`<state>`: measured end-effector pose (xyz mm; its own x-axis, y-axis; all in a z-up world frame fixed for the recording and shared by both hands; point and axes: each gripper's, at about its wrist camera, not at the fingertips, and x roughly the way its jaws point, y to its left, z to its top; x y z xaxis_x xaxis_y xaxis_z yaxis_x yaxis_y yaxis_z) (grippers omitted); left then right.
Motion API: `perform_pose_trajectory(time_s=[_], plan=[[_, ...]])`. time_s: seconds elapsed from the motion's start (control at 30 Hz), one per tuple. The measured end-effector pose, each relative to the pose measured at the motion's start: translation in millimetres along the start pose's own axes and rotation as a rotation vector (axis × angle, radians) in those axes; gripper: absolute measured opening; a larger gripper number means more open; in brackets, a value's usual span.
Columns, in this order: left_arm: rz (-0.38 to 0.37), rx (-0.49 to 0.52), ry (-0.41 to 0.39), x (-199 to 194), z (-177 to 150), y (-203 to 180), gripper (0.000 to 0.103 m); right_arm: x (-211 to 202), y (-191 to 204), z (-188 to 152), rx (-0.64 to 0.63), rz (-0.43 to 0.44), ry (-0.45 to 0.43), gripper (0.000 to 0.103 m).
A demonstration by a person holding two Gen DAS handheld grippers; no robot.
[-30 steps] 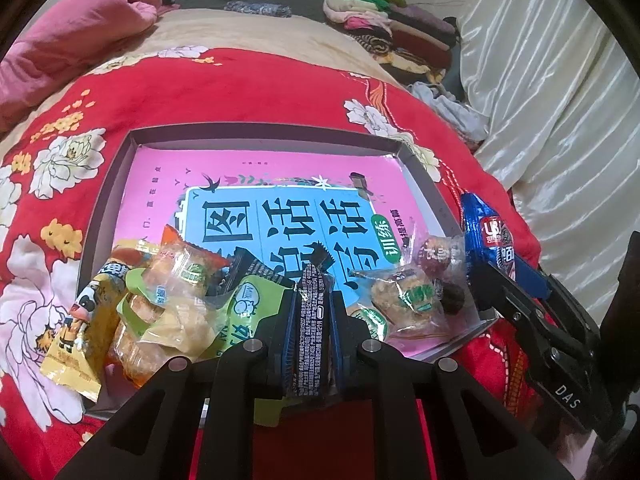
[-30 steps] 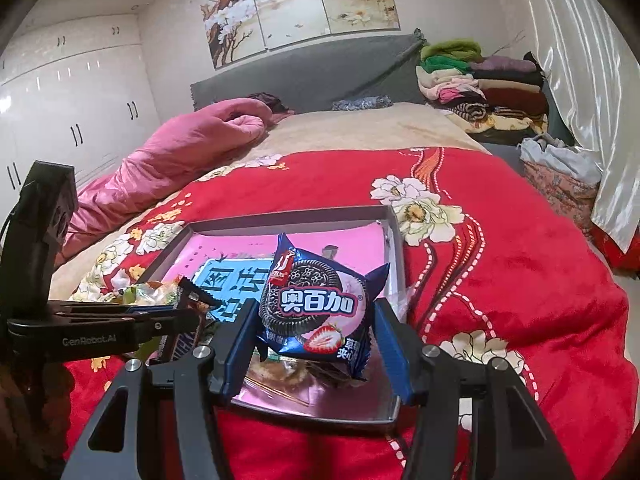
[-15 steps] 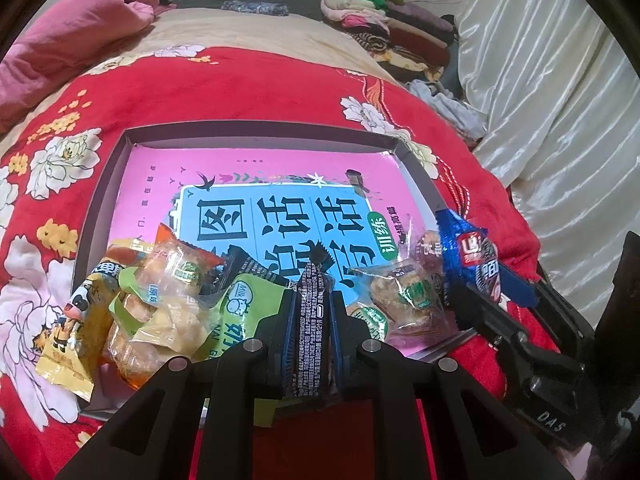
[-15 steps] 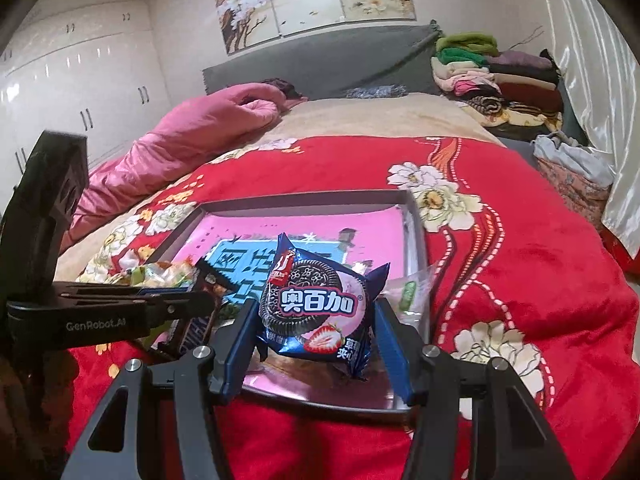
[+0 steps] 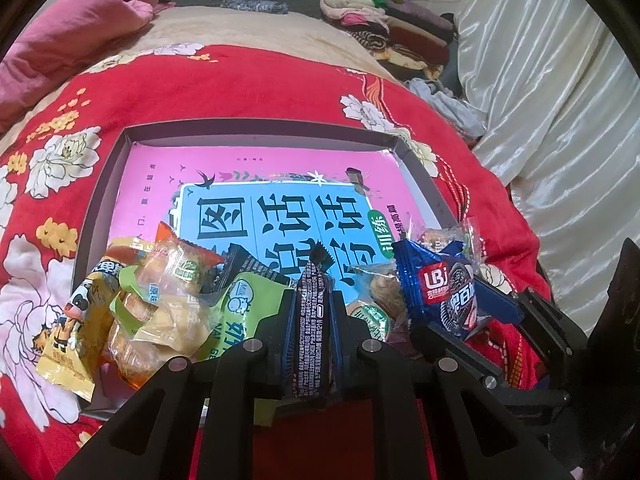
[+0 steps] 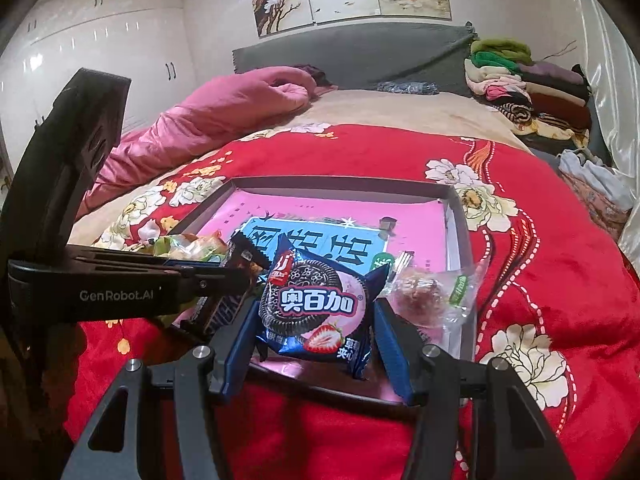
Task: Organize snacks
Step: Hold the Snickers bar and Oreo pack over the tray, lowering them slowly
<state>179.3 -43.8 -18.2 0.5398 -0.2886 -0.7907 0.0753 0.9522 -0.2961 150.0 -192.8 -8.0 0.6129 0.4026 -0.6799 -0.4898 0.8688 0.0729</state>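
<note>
Right hand-held gripper (image 6: 316,344) pinches the blue cookie packet (image 6: 316,308) flat-side up, over the tray's (image 6: 456,216) near right corner, just above the clear-wrapped pastries (image 6: 424,300). Left hand-held gripper (image 5: 316,340) clamps a slim dark wrapper (image 5: 314,320) upright, long axis along its fingers, beside the left-hand snack pile (image 5: 160,304).

We see a bed (image 6: 400,108) covered by a red floral blanket (image 5: 248,88); directly on the blanket rests a shallow grey box lid (image 5: 256,126), and farther back lie a pink quilt (image 6: 224,116) and a stack of folded clothes (image 6: 528,88)
</note>
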Motion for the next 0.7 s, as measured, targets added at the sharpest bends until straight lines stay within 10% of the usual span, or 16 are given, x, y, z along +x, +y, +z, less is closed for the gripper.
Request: perform_pose_trajectory(time_s=[0.7], plan=[[0.0, 0.001, 0.005, 0, -1, 3, 0.016, -7, -2, -10, -0.009, -0.035, 0.023, 0.057]])
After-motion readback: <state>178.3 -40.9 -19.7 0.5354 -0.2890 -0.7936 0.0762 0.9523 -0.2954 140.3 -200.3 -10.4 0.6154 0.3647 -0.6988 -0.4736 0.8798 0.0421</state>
